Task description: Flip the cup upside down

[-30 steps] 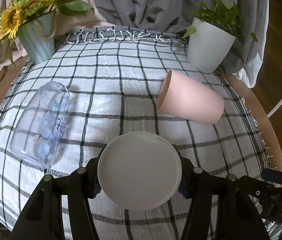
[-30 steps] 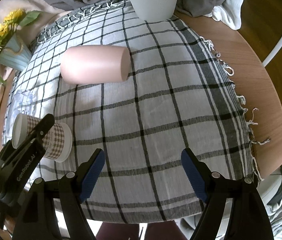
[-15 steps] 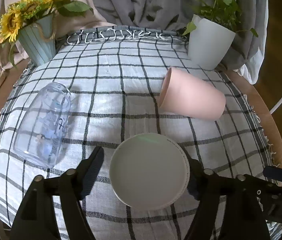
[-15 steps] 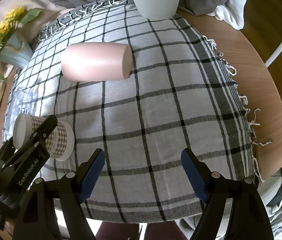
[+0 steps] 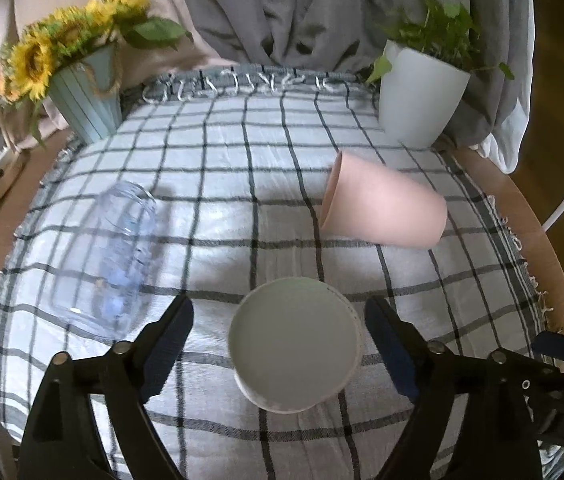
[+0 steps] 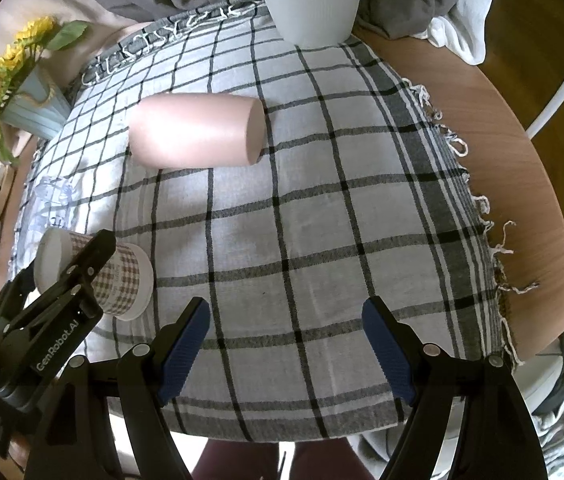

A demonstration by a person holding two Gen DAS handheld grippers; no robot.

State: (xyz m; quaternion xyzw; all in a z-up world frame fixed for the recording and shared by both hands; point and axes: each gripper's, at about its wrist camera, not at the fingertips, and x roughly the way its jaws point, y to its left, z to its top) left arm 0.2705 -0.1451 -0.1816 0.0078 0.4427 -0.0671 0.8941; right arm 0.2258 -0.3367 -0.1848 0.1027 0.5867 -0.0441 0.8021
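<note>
The paper cup (image 5: pixel 294 342) with its brown check pattern stands upside down on the checked tablecloth (image 5: pixel 242 184), its wide rim down on the fabric and its flat white base facing up. The left gripper (image 5: pixel 280 346) sits around it with its jaws spread wide; both blue-padded fingers (image 5: pixel 170 346) stand clear of the cup's wall, so it holds nothing. In the right wrist view the same cup (image 6: pixel 120 280) shows at the lower left, partly behind the black frame of the left gripper (image 6: pixel 62 308), with its rim flat on the cloth. The right gripper (image 6: pixel 283 354) hangs to the right of the paper cup, near the front edge of the tablecloth (image 6: pixel 321 200), its jaws also wide apart with only cloth between the pads. Beyond the paper cup and to its right, a pink cup (image 5: pixel 381 210) lies on its side, its mouth turned toward the middle of the cloth. To the paper cup's left, a clear plastic bottle (image 5: pixel 112 256) lies on its side as well, near but not touching the left finger. Far behind the paper cup, a pale blue vase of sunflowers (image 5: pixel 78 80) stands at the back left, and a white pot with a green plant (image 5: pixel 421 96) stands at the back right, just behind the pink cup. Grey fabric (image 5: pixel 301 12) hangs behind the table.
</note>
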